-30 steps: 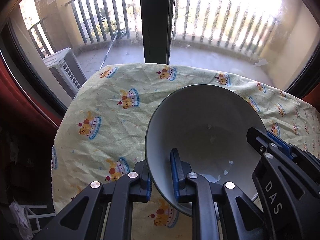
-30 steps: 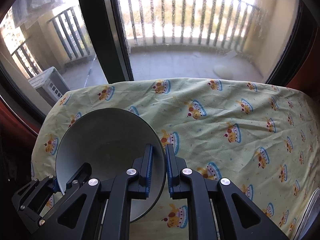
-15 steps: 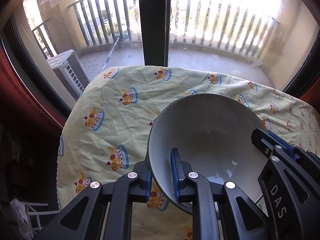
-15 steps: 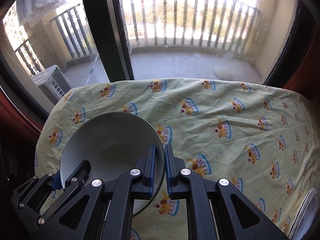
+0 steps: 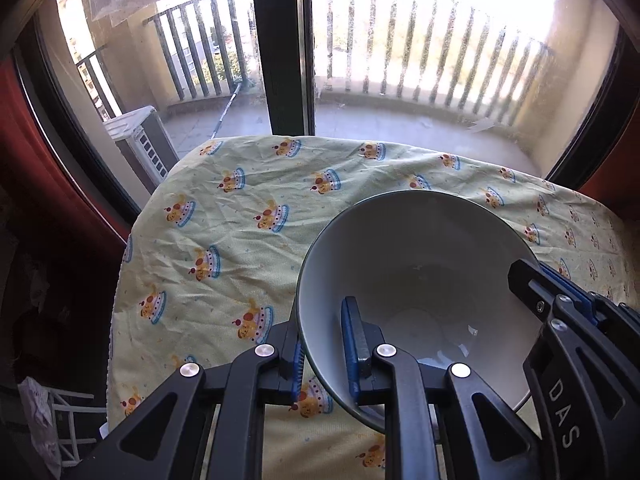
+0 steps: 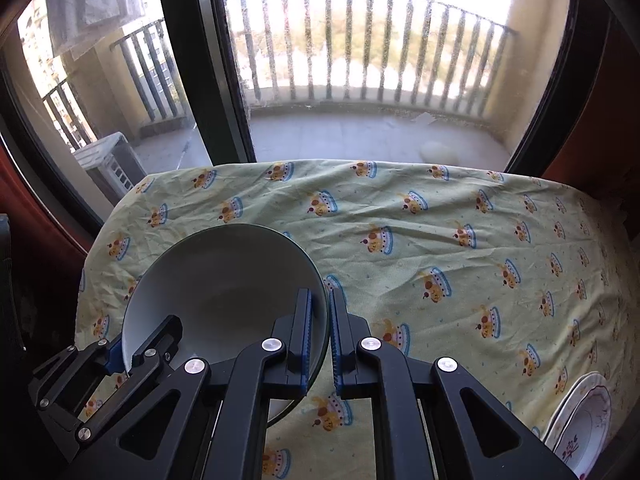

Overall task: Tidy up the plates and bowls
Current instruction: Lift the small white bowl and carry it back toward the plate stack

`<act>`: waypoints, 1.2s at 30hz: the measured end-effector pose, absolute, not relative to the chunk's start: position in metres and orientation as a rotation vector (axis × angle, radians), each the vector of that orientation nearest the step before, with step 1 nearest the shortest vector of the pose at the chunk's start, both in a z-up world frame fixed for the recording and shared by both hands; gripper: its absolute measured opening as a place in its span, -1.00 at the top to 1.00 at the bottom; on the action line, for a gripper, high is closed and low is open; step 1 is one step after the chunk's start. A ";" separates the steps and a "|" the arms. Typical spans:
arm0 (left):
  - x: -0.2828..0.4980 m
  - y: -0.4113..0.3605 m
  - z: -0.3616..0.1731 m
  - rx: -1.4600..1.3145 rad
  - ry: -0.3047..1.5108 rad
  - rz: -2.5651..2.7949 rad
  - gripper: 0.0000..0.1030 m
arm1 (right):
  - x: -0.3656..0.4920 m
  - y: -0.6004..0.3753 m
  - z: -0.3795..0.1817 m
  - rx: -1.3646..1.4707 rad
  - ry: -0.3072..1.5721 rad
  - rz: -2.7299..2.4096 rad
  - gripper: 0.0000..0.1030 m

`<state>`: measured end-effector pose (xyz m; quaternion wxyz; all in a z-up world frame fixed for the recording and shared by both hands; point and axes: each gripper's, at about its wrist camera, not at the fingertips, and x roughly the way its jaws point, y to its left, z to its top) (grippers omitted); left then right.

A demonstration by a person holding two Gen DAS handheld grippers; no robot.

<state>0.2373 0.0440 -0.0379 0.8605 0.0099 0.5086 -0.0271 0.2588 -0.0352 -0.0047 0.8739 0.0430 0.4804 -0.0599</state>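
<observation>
A grey-white bowl (image 5: 420,264) with a dark rim hangs tilted above the yellow cartoon-print tablecloth (image 5: 224,240). My left gripper (image 5: 322,320) is shut on its left rim, one finger inside and one outside. My right gripper (image 6: 320,300) is shut on the opposite rim of the same bowl (image 6: 224,280). Each gripper shows in the other's view: the right one (image 5: 532,280) at the bowl's right side, the left one (image 6: 132,344) at its left side. A white plate (image 6: 584,420) with a floral pattern lies on the cloth at the lower right, cut off by the frame.
The table (image 6: 440,240) stands against a large window with a dark frame post (image 5: 284,48); a balcony railing lies beyond. The cloth drops off at the left edge (image 5: 120,280) over dark clutter. The stretch of cloth right of the bowl is bare.
Both grippers rose and drew back with the bowl between them, so more of the cloth shows below. The floral plate came into the right wrist view at lower right.
</observation>
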 end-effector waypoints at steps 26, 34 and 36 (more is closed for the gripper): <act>0.125 -0.064 -0.004 0.016 1.024 -0.043 0.72 | 0.139 -0.156 0.039 0.093 0.948 -0.077 0.78; 0.091 -0.076 -0.013 0.013 1.035 -0.039 0.72 | 0.103 -0.173 0.034 0.079 0.943 -0.068 0.78; 0.083 -0.079 -0.015 0.025 1.027 -0.034 0.71 | 0.096 -0.176 0.031 0.075 0.949 -0.062 0.78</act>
